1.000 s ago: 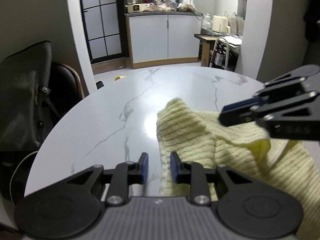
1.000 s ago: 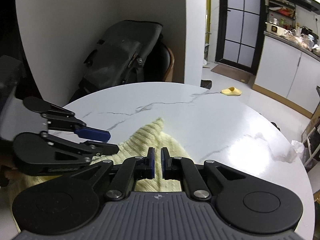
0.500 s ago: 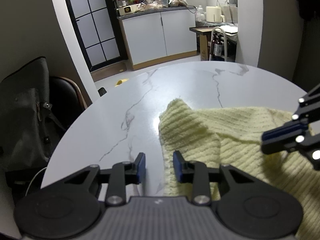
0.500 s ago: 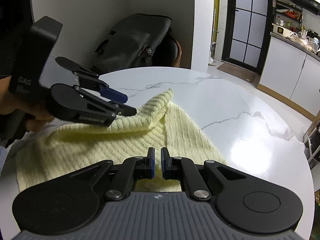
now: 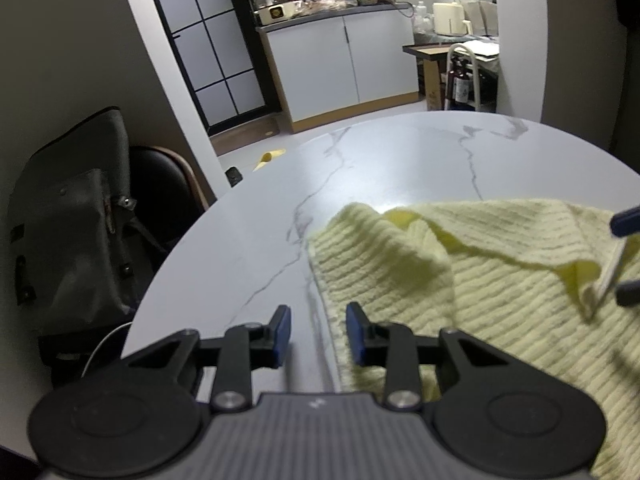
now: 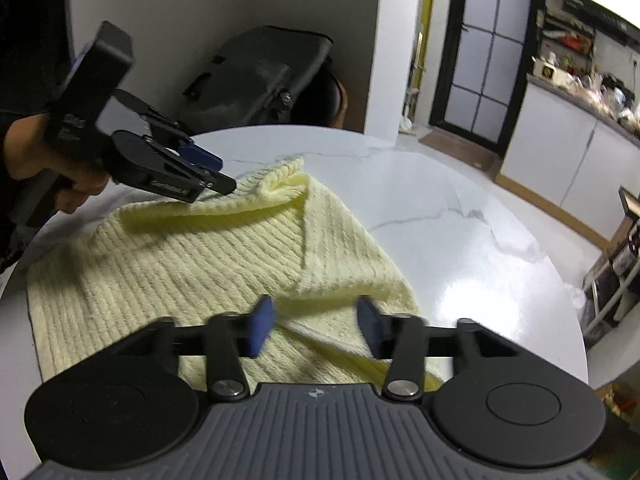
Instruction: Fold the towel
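A pale yellow ribbed towel (image 5: 480, 280) lies on the round white marble table (image 5: 380, 168), folded over with a raised fold along its far side. It also shows in the right wrist view (image 6: 208, 256). My left gripper (image 5: 317, 334) is open and empty, its fingers astride the towel's left edge; it appears in the right wrist view (image 6: 212, 174) hovering over the towel's far corner. My right gripper (image 6: 316, 326) is open above the near edge of the towel, holding nothing. Its blue fingertips (image 5: 624, 224) show at the right edge of the left wrist view.
A chair with a dark bag (image 5: 76, 232) stands close to the table's left side. A white pillar (image 6: 384, 48) stands behind the table. A kitchen counter with white cabinets (image 5: 344, 64) lies beyond. A yellow slipper (image 5: 270, 156) is on the floor.
My right gripper has opened and let go of the towel, which now lies folded over on the table. My left gripper has opened a little wider and drawn back to the towel's left edge.
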A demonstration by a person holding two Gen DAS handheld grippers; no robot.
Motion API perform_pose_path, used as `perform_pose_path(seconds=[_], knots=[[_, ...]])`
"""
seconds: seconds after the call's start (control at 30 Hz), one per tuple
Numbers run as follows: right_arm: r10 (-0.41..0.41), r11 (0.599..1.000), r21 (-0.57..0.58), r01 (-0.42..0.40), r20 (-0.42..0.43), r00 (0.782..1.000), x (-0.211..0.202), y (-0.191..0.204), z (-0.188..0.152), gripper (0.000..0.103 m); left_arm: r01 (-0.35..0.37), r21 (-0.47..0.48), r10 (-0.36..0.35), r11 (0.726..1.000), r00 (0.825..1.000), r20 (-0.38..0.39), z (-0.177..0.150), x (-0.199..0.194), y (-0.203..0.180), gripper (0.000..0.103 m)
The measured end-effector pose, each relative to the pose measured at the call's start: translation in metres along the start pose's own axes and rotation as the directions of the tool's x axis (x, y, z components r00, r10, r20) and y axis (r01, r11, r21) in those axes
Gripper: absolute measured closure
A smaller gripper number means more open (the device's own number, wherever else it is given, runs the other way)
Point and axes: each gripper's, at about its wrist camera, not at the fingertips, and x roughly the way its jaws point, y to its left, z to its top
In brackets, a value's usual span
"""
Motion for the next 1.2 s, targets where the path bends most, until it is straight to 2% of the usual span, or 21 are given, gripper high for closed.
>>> perform_pose_path(seconds=[0.2,0.37,0.47,0.5,0.53,0.6,0.9,1.07,1.2], knots=[[0.025,1.0,0.014,-0.025,-0.012,1.0,0.01,0.003,0.005,0.049,-0.014,-0.024,0.014,1.0,1.0,-0.003,-0.007,-0.005,0.01,0.07],[0.032,0.999,0.046,-0.029,-0.062,0.998,0.027,0.003,0.007,0.051,-0.024,-0.035,0.024,0.999,1.0,-0.003,-0.011,-0.006,0.019,0.07],[0.017,0.999,0.041,-0.014,-0.072,0.997,0.03,0.003,0.005,0.069,-0.035,-0.034,0.035,0.999,0.999,0.002,-0.011,-0.004,0.024,0.07],[0.015,0.999,0.041,-0.012,-0.07,0.997,0.03,0.002,0.005,0.084,-0.037,-0.035,0.037,0.999,0.999,0.004,-0.011,-0.003,0.026,0.07],[0.008,0.999,0.04,-0.005,-0.069,0.998,0.029,0.001,0.006,0.091,-0.039,-0.035,0.039,0.999,0.999,0.006,-0.011,-0.002,0.027,0.07],[-0.013,0.999,0.035,0.015,-0.065,0.998,0.026,-0.002,0.009,0.096,-0.04,-0.038,0.04,0.998,0.999,0.009,-0.01,0.001,0.03,0.07],[-0.12,0.992,0.044,0.121,-0.018,0.993,0.007,-0.028,0.021,0.099,-0.037,-0.058,0.039,0.998,0.999,0.019,-0.005,0.012,0.044,0.07],[-0.159,0.986,0.058,0.159,0.001,0.987,0.001,-0.046,0.026,0.099,-0.007,-0.082,0.008,0.997,1.0,0.009,0.0,0.017,0.055,0.07],[-0.188,0.98,0.069,0.187,0.012,0.982,0.0,-0.061,0.029,0.099,0.052,-0.088,-0.053,0.995,0.999,-0.004,0.003,0.023,0.068,0.069]])
